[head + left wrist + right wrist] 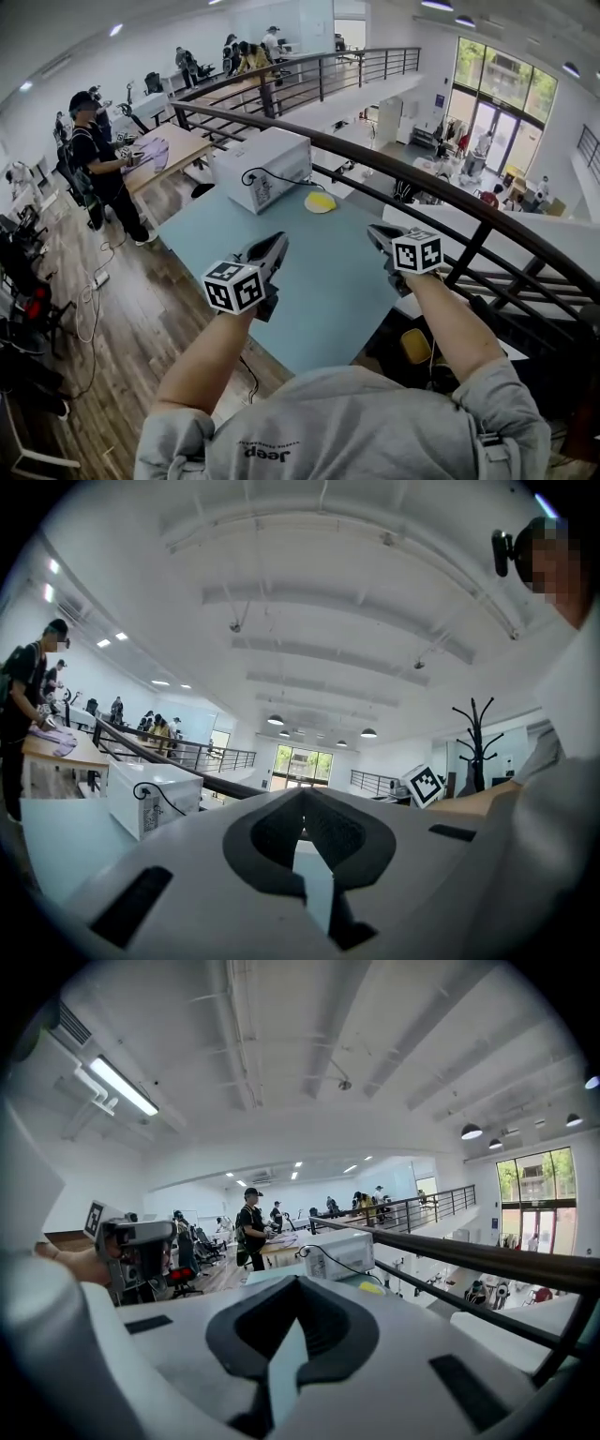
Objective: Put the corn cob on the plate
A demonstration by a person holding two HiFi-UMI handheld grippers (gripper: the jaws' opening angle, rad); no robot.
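Our left gripper (277, 242) & right gripper (377, 232) are both closed tight, empty, well short of the small yellow patch (320, 202) by the white boxy microwave (262, 167). It's too small to split corn cob from plate; we reckon the job's either done or not begun.
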